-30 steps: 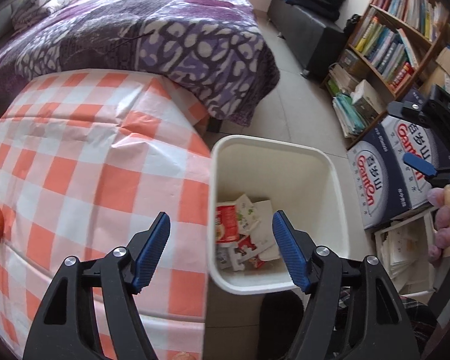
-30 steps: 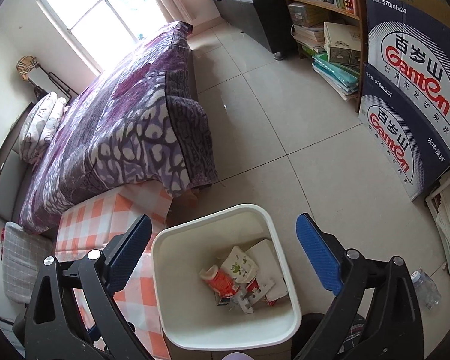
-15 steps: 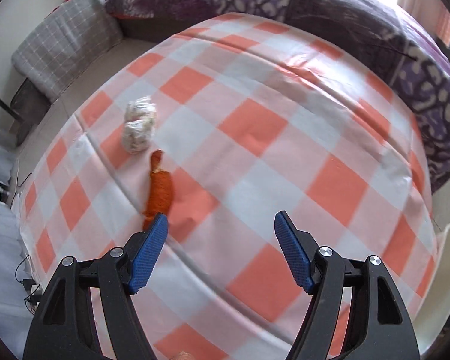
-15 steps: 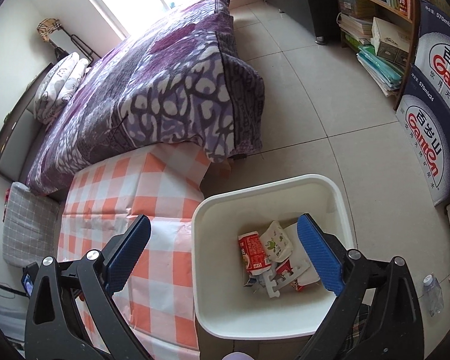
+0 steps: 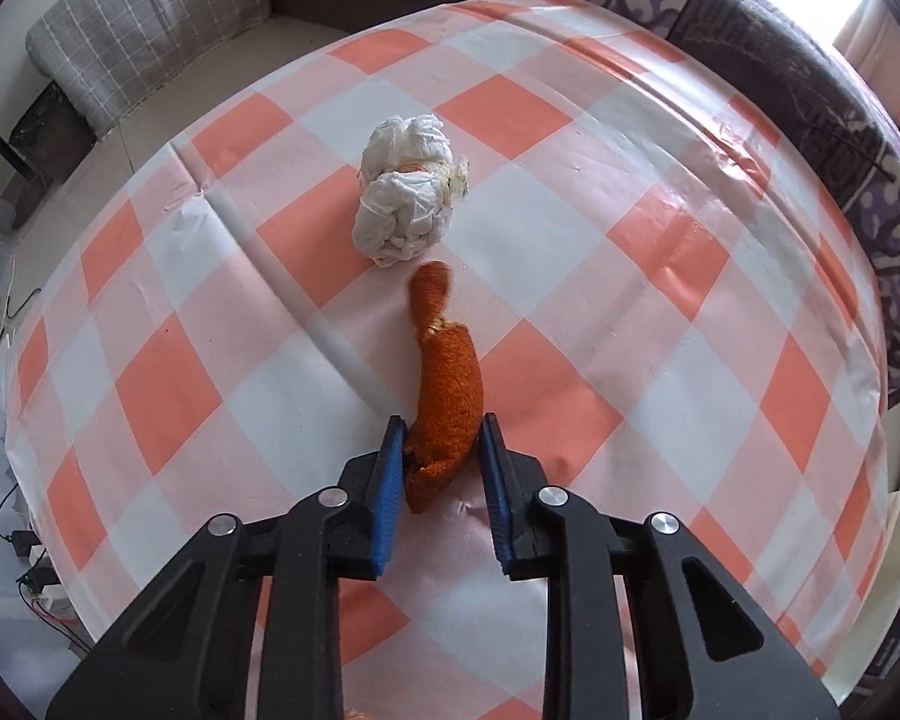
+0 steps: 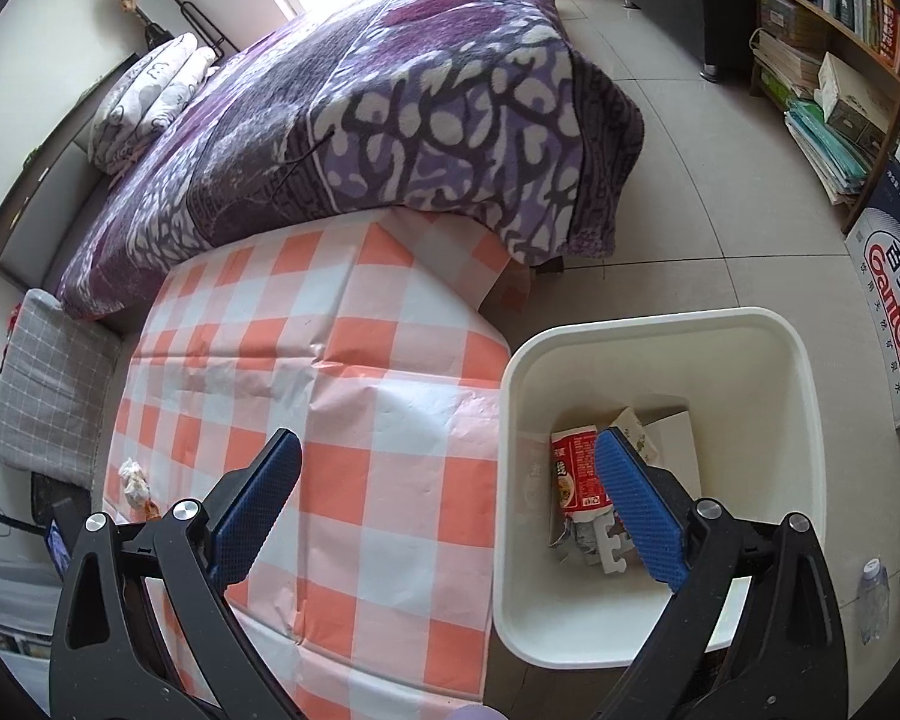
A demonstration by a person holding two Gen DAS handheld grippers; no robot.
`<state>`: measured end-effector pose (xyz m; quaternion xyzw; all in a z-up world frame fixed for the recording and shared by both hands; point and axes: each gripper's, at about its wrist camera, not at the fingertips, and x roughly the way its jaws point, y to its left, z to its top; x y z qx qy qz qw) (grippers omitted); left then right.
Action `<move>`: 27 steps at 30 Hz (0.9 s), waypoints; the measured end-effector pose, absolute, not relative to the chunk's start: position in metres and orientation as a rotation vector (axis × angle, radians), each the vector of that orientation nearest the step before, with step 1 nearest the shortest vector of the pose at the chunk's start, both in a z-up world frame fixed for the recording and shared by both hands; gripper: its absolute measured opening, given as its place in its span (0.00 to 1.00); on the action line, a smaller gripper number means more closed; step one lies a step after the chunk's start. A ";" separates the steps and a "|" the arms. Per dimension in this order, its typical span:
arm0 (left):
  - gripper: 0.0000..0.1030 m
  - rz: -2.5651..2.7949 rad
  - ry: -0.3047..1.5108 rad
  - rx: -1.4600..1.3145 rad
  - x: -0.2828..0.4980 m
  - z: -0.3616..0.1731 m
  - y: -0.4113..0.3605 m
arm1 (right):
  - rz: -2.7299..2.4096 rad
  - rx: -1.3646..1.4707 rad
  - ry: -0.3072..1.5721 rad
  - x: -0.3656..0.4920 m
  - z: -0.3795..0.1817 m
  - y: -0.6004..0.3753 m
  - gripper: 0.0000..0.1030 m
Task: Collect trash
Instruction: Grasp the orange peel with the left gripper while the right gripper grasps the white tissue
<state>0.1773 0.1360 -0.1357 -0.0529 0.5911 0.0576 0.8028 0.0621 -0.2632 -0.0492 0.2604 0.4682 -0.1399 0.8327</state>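
Right wrist view: carton (image 6: 897, 300) at right edge bears red "Ganten" logo, Chinese characters "百岁山", and "570ml×24". Red packet (image 6: 573, 471) in bin carries print, illegible. Left wrist view: no readable text.

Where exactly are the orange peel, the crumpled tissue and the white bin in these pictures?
orange peel (image 5: 450, 396): left wrist view, on its broad bumpy middle.
crumpled tissue (image 5: 405, 210): left wrist view, on the middle of the wad.
white bin (image 6: 654, 324): right wrist view, on its far rim.
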 end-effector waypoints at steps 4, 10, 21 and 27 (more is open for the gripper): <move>0.23 0.149 1.229 -0.160 0.169 -0.115 0.163 | -0.275 0.443 1.019 0.078 -0.061 -0.230 0.91; 0.22 0.203 1.044 -0.229 0.147 -0.037 0.216 | -0.146 0.248 1.067 0.117 -0.087 -0.148 0.91; 0.06 0.234 0.830 -0.330 0.107 0.039 0.261 | 0.221 0.247 1.060 0.205 -0.109 0.044 0.91; 0.04 0.181 0.850 -0.340 0.106 0.038 0.272 | 0.255 0.169 1.052 0.228 -0.117 0.098 0.91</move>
